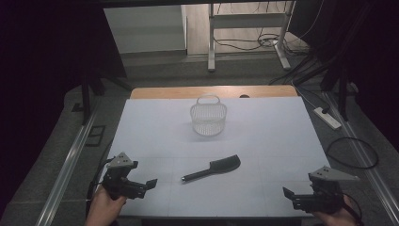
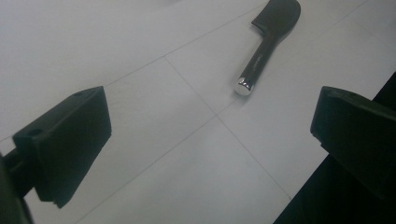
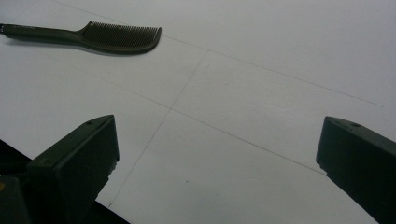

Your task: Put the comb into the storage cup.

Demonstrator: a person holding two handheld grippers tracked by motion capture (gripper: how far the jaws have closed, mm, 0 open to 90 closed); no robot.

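Note:
A black comb [image 1: 214,168] with a long handle lies flat on the white table [image 1: 155,127], near the front middle. Its handle end is silver-tipped [image 2: 243,87], and its teeth [image 3: 122,33] face away from the right gripper. A white wire basket [image 1: 208,117] stands upright behind it, toward the table's far middle. My left gripper [image 1: 149,184] rests at the front left corner, open and empty, pointing toward the comb. My right gripper [image 1: 288,195] sits at the front right corner, open too, with nothing between its jaws.
The wooden table edge [image 1: 211,91] shows behind the white cover. A power strip [image 1: 327,117] and cables [image 1: 350,153] lie on the floor at right. A metal frame's legs [image 1: 211,42] stand farther back. The table's front edge [image 2: 327,163] runs close under the left gripper.

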